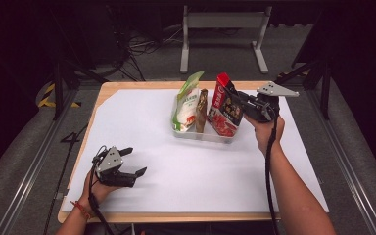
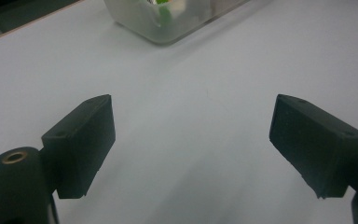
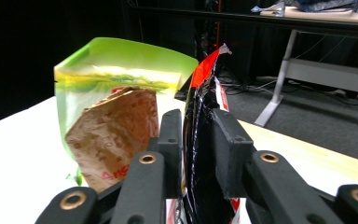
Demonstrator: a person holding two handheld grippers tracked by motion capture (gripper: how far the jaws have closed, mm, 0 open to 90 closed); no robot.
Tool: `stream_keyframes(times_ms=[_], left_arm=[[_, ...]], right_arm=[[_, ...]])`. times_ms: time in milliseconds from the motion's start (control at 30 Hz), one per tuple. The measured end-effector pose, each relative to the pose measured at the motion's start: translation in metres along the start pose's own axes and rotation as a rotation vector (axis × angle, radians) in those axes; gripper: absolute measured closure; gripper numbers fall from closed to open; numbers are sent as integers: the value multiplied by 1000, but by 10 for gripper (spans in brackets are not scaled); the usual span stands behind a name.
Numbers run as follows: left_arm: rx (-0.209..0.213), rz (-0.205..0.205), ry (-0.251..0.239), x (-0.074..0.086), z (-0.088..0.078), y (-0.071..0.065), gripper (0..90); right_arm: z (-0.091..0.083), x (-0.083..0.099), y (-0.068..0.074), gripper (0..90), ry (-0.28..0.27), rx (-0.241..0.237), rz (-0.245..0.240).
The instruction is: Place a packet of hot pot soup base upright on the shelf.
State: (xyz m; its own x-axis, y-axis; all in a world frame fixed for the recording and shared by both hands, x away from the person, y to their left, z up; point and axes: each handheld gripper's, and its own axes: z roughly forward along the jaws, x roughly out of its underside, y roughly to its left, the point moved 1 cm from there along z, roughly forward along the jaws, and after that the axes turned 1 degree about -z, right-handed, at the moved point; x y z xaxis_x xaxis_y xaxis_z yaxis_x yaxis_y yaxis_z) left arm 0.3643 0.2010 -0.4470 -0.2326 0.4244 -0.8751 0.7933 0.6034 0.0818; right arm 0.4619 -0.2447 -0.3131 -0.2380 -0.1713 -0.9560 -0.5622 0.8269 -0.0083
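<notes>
**In the tray: red packet being set down and let go**

At the left of the table (image 1: 127, 105), the left gripper (image 1: 136, 161) is rested on the white sheet with its jaws wide and nothing between them. Toward the middle, a green packet (image 1: 186, 100) and a brown packet (image 1: 201, 111) are stood upright in the clear tray (image 1: 196, 134). At the right, the red packet (image 1: 223, 108) is stood in the tray's right end, between the narrow jaws of the right gripper (image 1: 236, 96). The packet appears to be at the point of release; whether the pads still press on it cannot be told. A wider opening and a clean pull back to the right are judged to be called for next, so that the packet is not tipped.
</notes>
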Motion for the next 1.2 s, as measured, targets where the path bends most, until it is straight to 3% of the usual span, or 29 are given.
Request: stream_keyframes(times_ms=[333,1200], left_arm=[[-4,1,6,0,0,0,150],[-5,5,6,0,0,-1,150]], right_arm=[[-12,-1,-1,686,18,-5,-13],[-39,16,0,702,29,-2,-45]])
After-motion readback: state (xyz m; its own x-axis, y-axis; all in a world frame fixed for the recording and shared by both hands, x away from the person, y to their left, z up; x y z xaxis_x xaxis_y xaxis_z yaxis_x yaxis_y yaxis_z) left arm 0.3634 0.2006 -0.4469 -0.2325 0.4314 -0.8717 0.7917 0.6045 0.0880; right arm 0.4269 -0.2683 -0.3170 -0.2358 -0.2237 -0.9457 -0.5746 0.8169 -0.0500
